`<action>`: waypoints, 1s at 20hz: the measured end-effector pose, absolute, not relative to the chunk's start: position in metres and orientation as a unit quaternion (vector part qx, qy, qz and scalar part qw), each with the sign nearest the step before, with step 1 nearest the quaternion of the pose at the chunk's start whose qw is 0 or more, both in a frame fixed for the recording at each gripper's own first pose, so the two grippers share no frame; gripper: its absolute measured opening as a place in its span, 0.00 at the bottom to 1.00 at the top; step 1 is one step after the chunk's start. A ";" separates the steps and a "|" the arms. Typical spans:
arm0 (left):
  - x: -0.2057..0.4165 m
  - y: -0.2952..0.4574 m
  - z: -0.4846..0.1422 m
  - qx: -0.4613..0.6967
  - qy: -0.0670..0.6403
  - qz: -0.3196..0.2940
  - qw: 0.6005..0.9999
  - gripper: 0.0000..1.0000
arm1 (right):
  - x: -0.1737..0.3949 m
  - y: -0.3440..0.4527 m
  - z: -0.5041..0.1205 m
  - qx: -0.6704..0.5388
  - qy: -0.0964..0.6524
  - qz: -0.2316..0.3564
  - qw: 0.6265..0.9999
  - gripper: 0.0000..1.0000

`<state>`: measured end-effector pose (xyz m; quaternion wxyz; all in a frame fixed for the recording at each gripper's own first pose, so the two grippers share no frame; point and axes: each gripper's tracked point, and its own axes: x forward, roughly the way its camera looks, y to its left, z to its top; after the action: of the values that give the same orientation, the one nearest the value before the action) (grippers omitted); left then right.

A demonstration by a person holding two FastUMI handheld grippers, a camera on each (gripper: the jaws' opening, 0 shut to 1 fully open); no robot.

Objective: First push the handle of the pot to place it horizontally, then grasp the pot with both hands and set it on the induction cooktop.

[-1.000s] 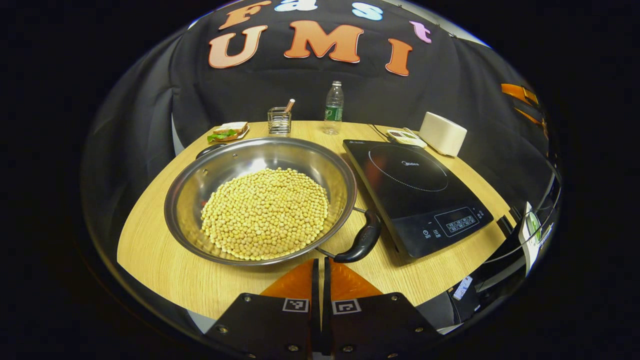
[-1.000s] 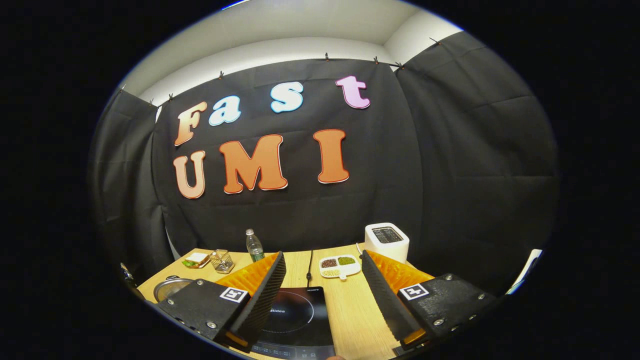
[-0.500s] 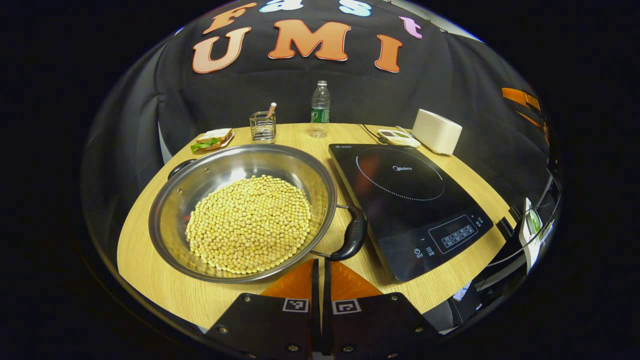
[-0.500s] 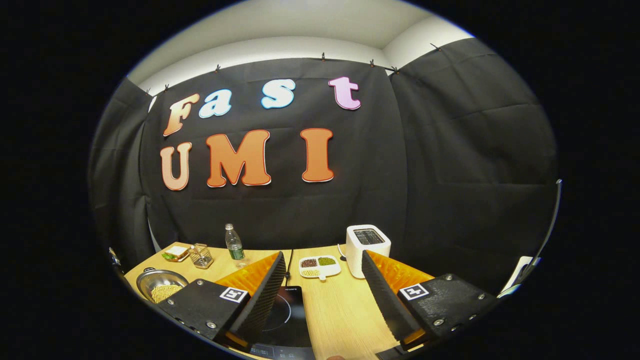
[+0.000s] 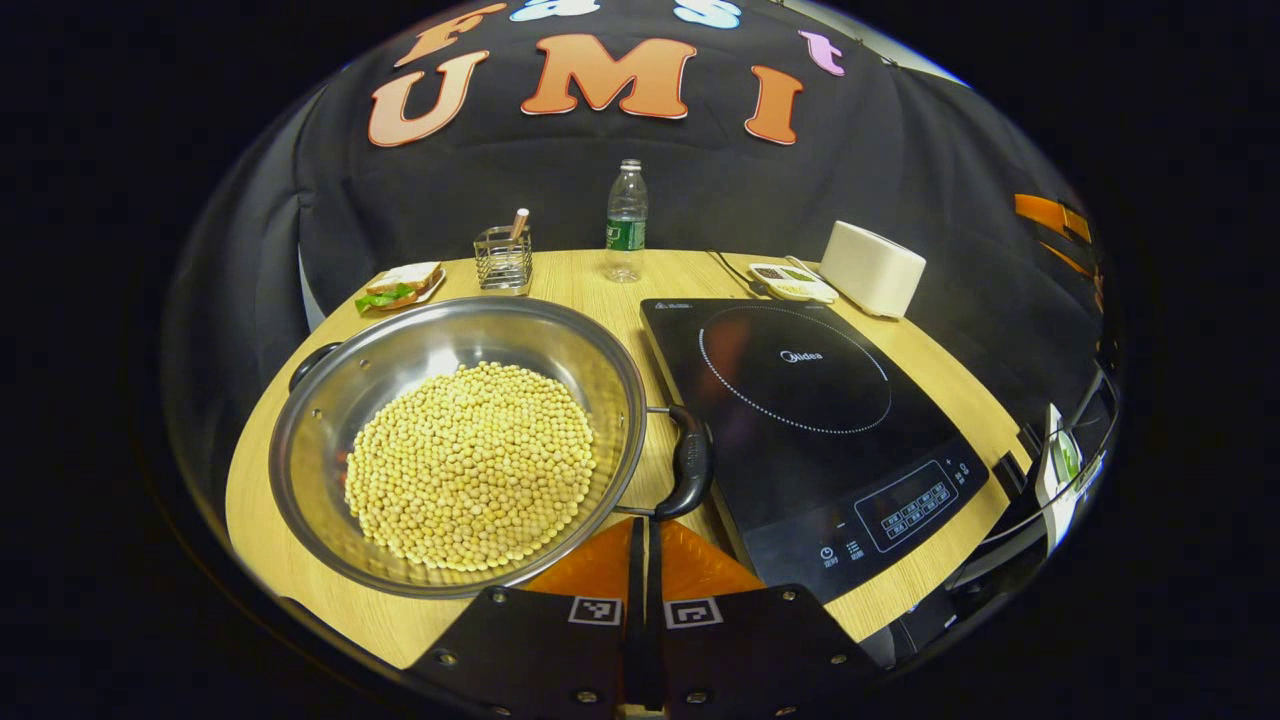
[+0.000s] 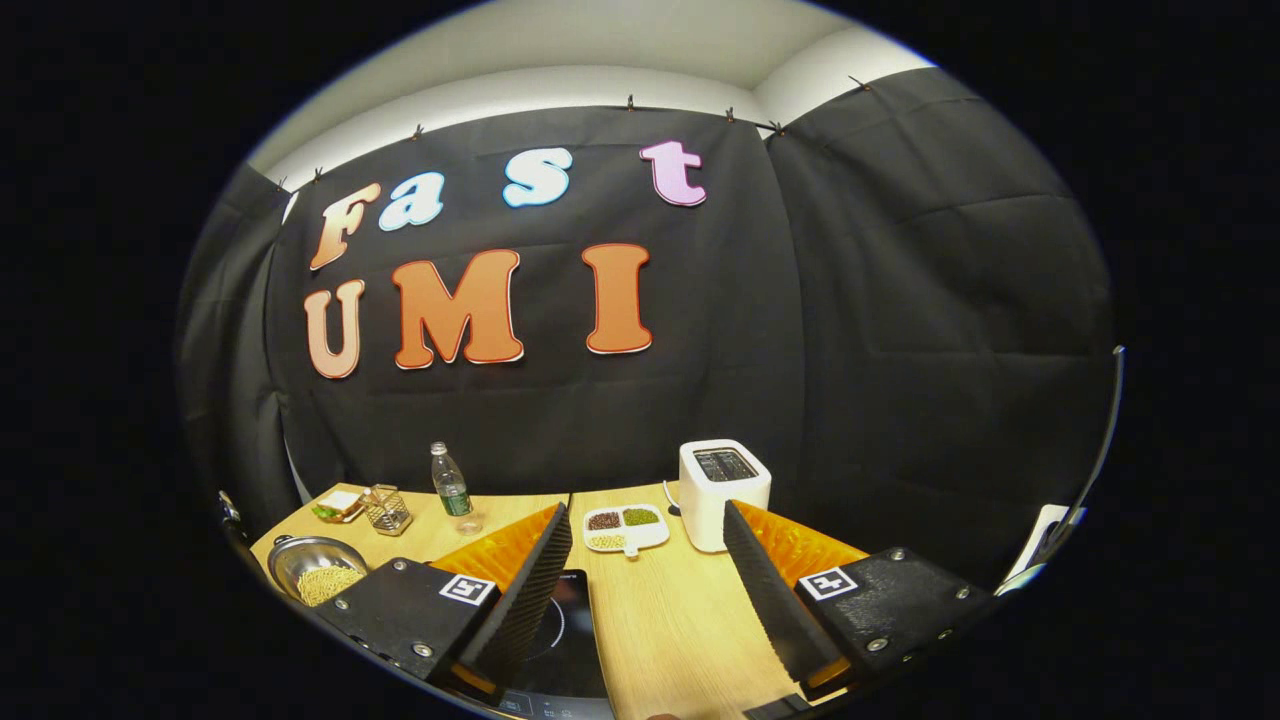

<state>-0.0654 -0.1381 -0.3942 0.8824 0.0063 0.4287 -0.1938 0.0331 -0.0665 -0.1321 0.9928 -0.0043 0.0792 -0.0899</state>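
A wide steel pot (image 5: 330, 400) full of yellow beans (image 5: 470, 465) sits on the wooden table at the left of the left gripper view. Its black near handle (image 5: 691, 462) points toward the black induction cooktop (image 5: 800, 410) beside it; a second black handle (image 5: 312, 363) shows at the far left rim. My left gripper (image 5: 640, 540) is shut with nothing in it, its tips just below the near handle. In the right gripper view, my right gripper (image 6: 640, 580) stands open above the table, with the cooktop (image 6: 565, 640) under its left finger and the pot (image 6: 310, 570) small at the far left.
Along the table's back stand a water bottle (image 5: 625, 220), a wire cutlery holder (image 5: 502, 258), a sandwich on a plate (image 5: 398, 287), a white toaster (image 5: 872, 268) and a divided dish of beans (image 5: 790, 282). A power cord runs behind the cooktop.
The pot has turned, so its near handle swung from the front toward the cooktop. The left gripper stayed shut. The right gripper's view drifted right, keeping open.
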 end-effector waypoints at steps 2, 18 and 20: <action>-0.060 -0.143 -0.396 0.007 0.428 -0.196 0.882 0.03 | 0.035 -0.068 -0.136 -0.001 0.084 -0.092 0.992 0.95; -0.024 -0.173 -0.401 -0.012 0.419 -0.211 0.883 0.01 | 0.045 -0.059 -0.154 -0.002 0.105 -0.102 0.989 1.00; -0.026 -0.175 -0.399 -0.019 0.418 -0.213 0.883 0.03 | 0.045 -0.050 -0.152 -0.001 0.104 -0.099 0.990 0.95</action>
<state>-0.0264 -0.1748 -0.3987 0.8826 -0.0186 0.4185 -0.2134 0.0455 -0.0502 -0.1517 0.9897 -0.0013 0.1035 -0.0985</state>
